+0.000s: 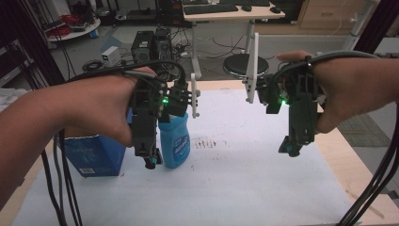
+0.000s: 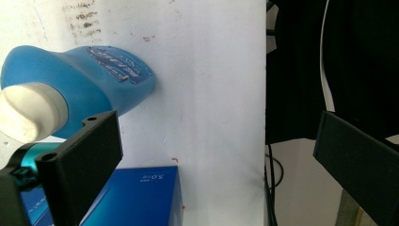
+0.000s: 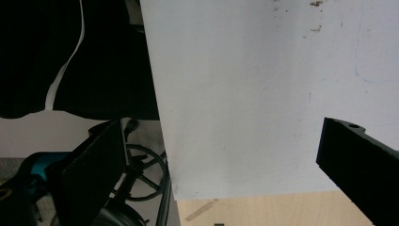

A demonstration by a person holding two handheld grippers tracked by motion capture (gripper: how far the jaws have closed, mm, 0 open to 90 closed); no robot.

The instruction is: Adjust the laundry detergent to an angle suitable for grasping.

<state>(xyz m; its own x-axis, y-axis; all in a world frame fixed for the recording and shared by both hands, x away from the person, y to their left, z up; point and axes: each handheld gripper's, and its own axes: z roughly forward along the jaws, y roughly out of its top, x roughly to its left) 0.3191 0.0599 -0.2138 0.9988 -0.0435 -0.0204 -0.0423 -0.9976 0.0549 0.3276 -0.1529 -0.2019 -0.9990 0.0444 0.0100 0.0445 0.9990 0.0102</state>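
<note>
On the left half of the white surface [image 1: 244, 183], just under my left gripper [image 1: 153, 162], stands the blue plastic bottle [image 1: 174, 141], upright with its white cap [image 2: 28, 110] toward the gripper's camera. I judge it a light-to-middling load depending on how full it is, which I cannot see; the walls look like smooth moulded plastic, stiff enough at the shoulders but likely to flex at the flat belly, and slick under hard pads. I would take hold at the narrowed neck just beneath the cap, or across the waist where the body pinches in, rather than on the glossy label.

The bottle's label [image 2: 117, 63] carries white lettering on dark blue, too blurred for me to read. Just beside the bottle, on its left in the high view, sits a blue carton [image 1: 94, 155]; in the left gripper view I can make out what looks like "50" on its top face, though I would not swear to it.

My left gripper is released, jaws wide, with nothing between them and the bottle off to one side of one jaw. My right gripper [image 1: 294, 146] hangs well apart over the bare right side, also spread and empty.
</note>
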